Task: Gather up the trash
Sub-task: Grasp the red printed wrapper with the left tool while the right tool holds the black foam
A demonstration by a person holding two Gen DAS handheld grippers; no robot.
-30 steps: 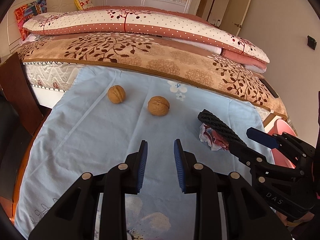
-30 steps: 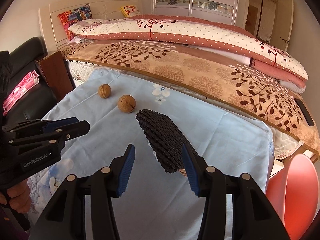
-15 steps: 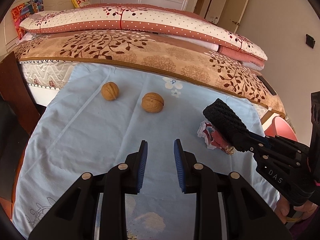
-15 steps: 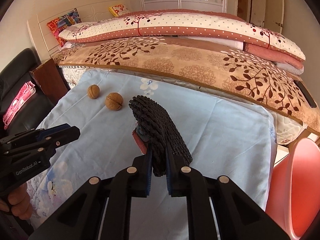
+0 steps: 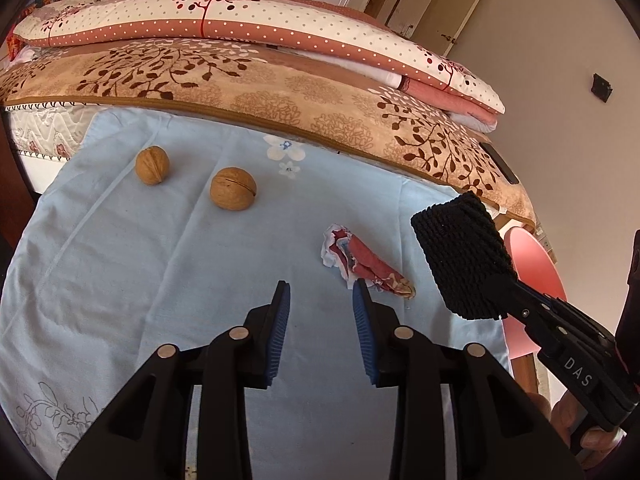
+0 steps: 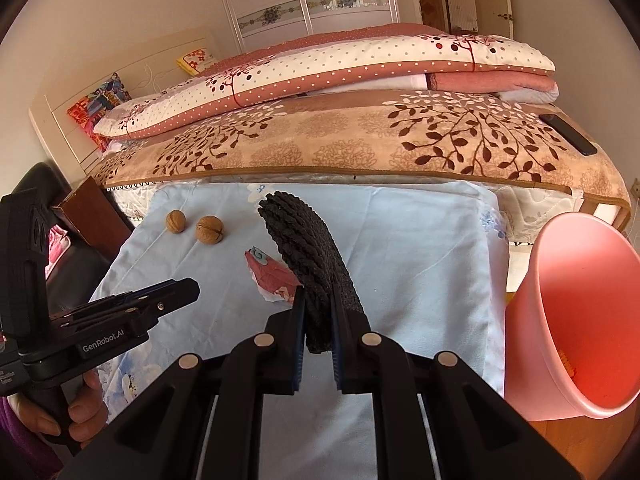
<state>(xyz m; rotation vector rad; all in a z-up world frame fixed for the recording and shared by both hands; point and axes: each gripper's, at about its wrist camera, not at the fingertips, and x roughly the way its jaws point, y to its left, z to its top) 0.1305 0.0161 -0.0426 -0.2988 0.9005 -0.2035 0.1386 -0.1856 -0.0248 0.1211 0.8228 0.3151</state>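
My right gripper (image 6: pixel 318 320) pinches a black textured pad (image 6: pixel 308 256) near the pink bin (image 6: pixel 560 320); a shallow grip could drop it. My left gripper (image 5: pixel 320 300) hangs open, empty, beside the crumpled wrapper (image 5: pixel 364 262).

bare cloth (image 5: pixel 120 272) btwn walnuts (image 5: pixel 233 188) & wrapper (image 5: pixel 366 262), bin (image 6: pixel 576 320) right edge

I see both grippers as matte black plastic with ribbed blue finger pads (image 5: pixel 280 332) and round silver pivot screws, the left gripper (image 5: pixel 321 334) body marked "GenRobot.AI" in white, the right gripper (image 6: pixel 317 342) marked "DAS", each handle wrapped by bare-skinned fingers.
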